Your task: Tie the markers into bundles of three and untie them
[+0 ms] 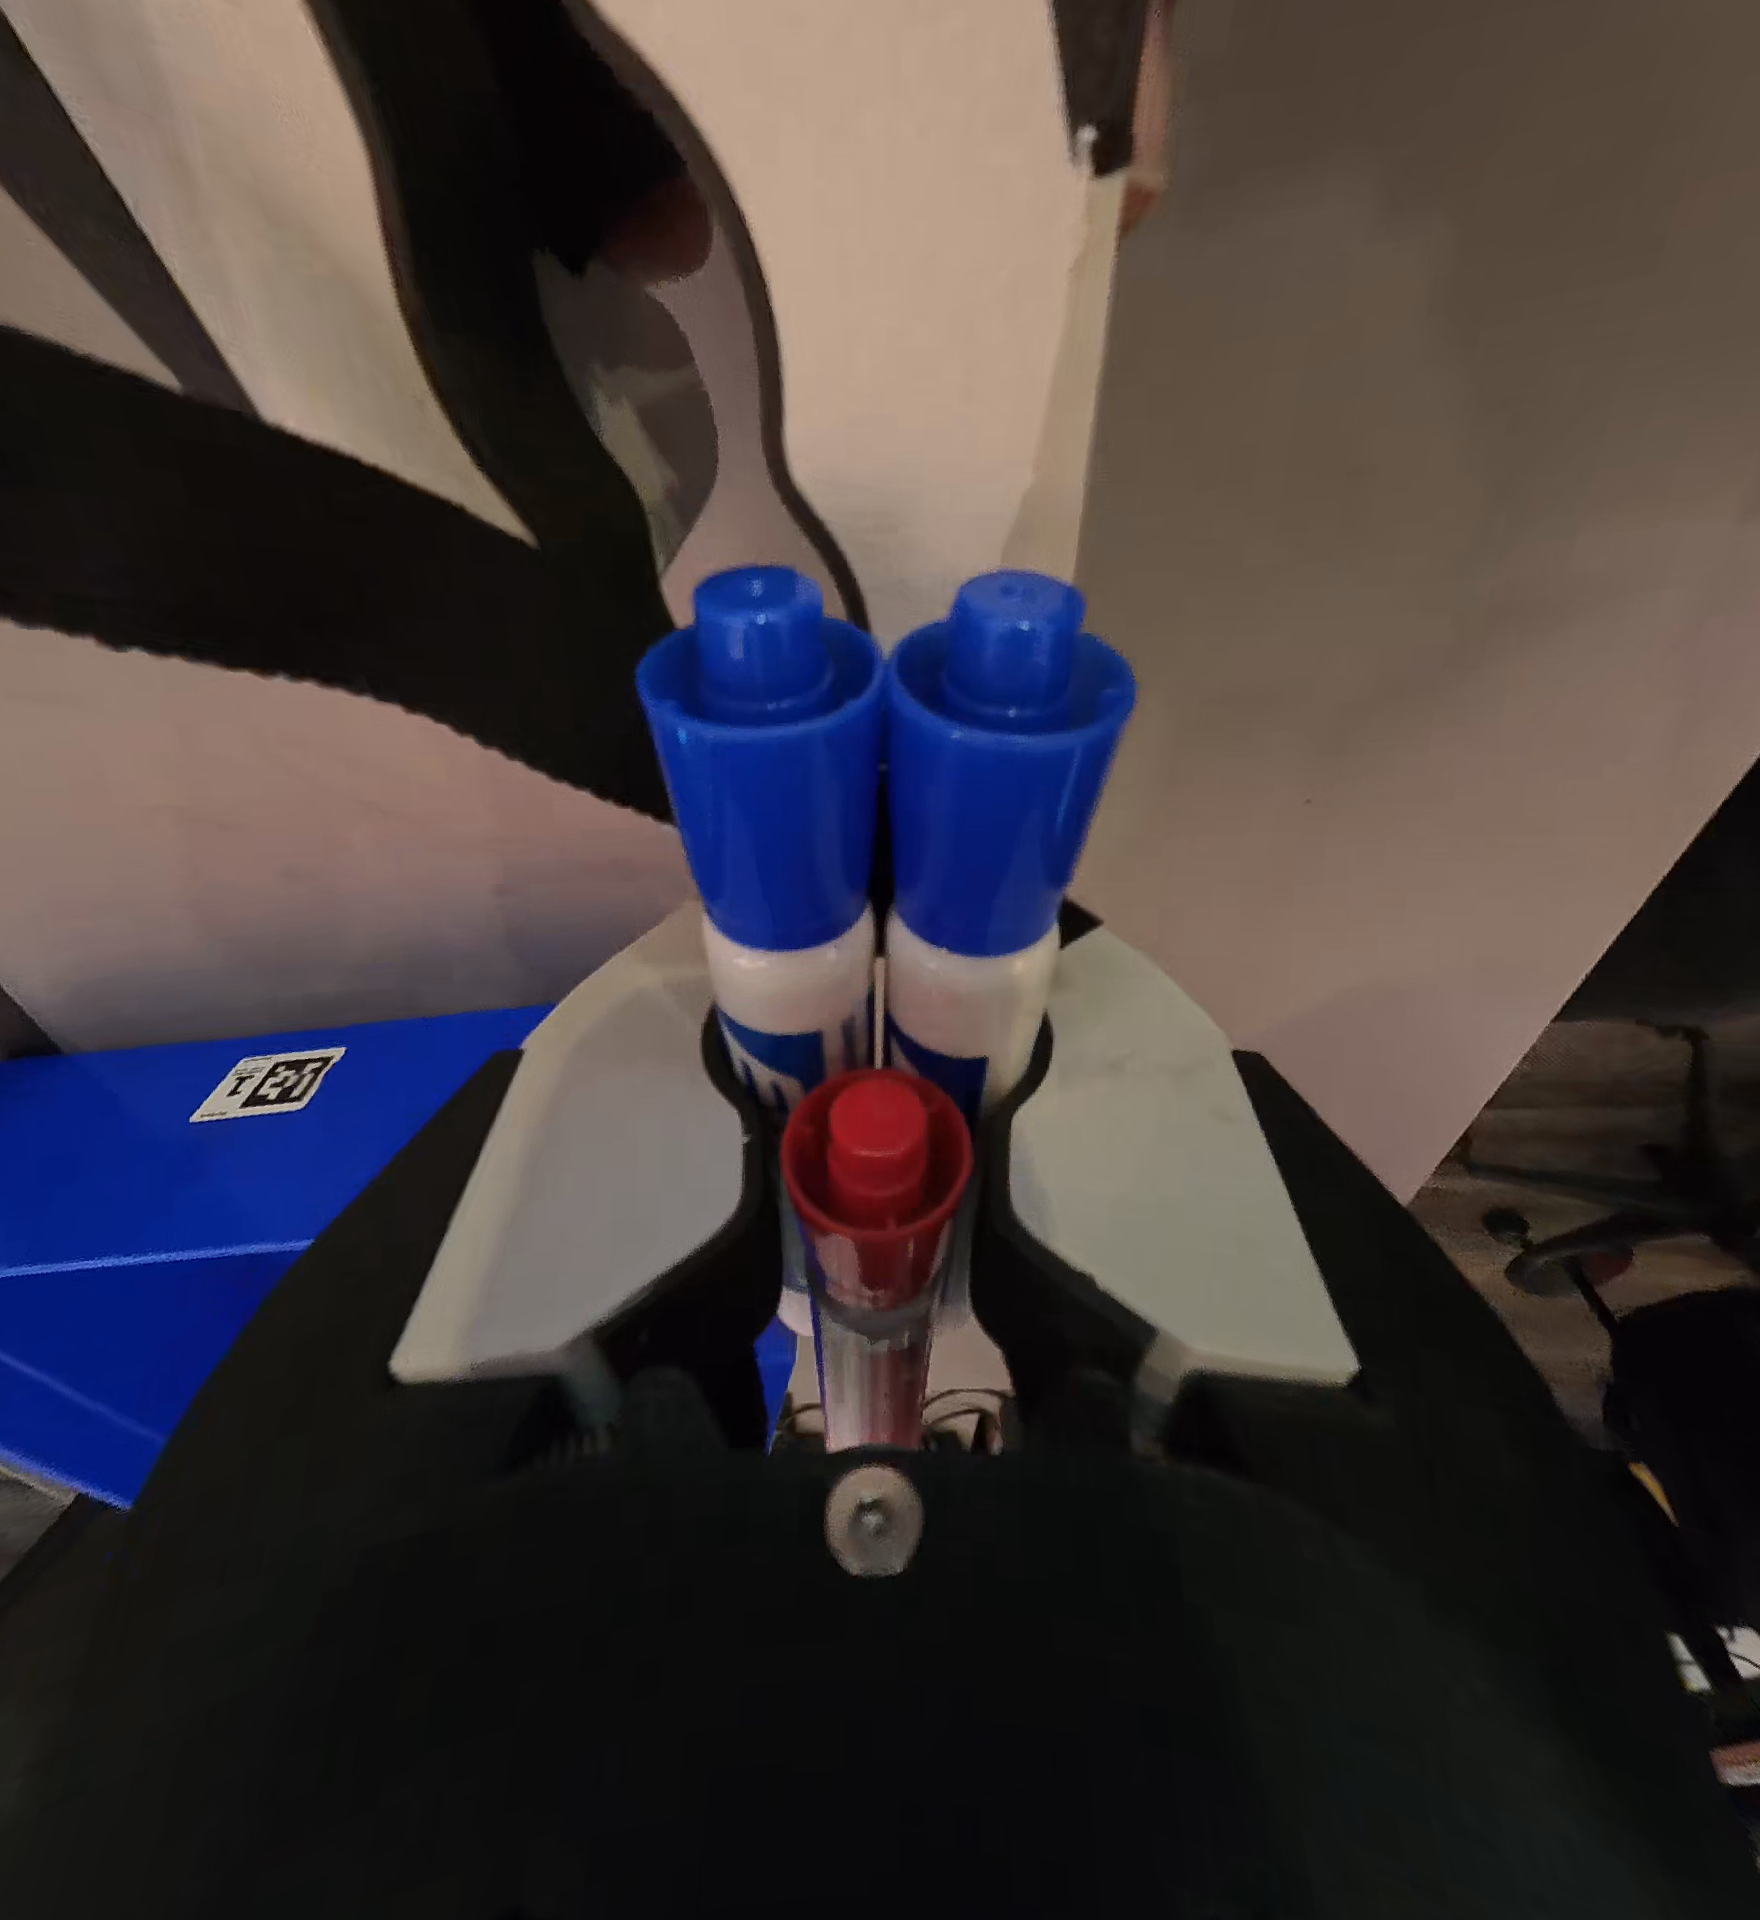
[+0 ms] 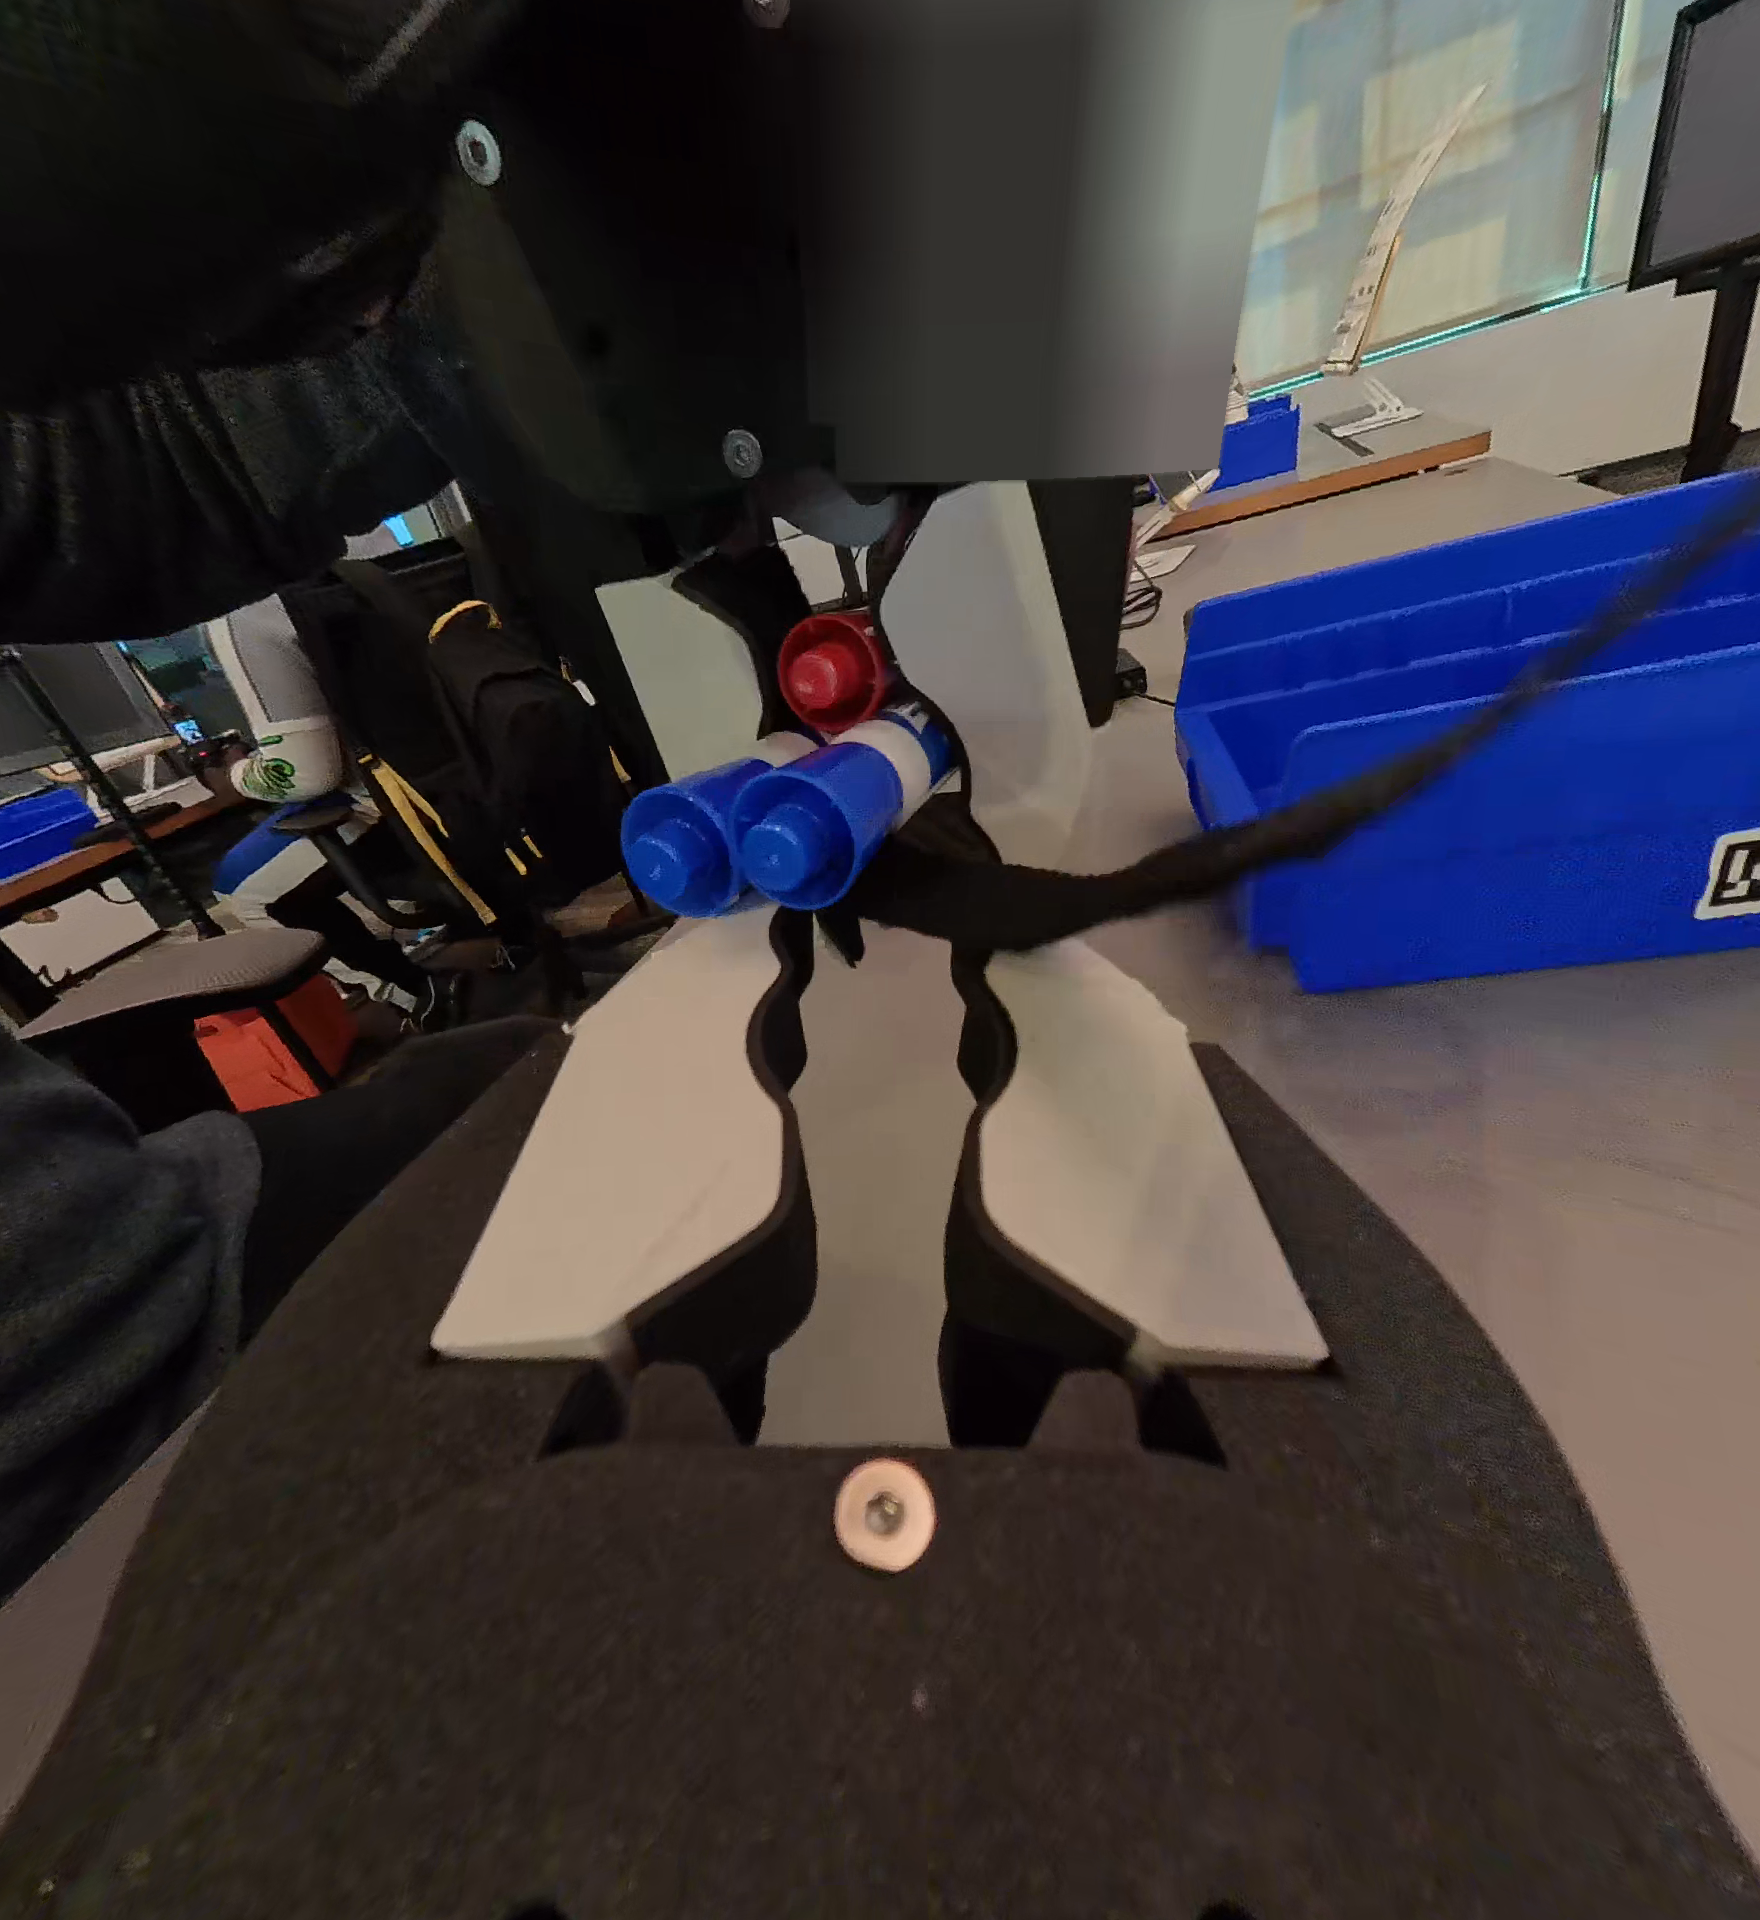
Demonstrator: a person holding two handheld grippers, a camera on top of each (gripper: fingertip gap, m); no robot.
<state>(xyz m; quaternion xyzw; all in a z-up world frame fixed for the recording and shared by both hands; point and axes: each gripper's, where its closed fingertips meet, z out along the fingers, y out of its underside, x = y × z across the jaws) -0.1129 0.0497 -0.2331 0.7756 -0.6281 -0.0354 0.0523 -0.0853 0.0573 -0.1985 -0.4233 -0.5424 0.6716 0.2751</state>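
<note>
The left gripper was clamped around three markers, two blue markers side by side and a red marker tucked against them, caps pointing away from its body, so the bundle was lifted clear of the grey table and, I judged, held steady for tying. The right gripper sat just below the blue caps with its fingers nearly together; a black strap ran from beside its tips past the blue bin, but whether it pinched the strap I could not tell, the tips being hidden behind strap and markers. How the strap wrapped the bundle was blocked too, and the marker barrels were mostly buried in the left gripper
</note>
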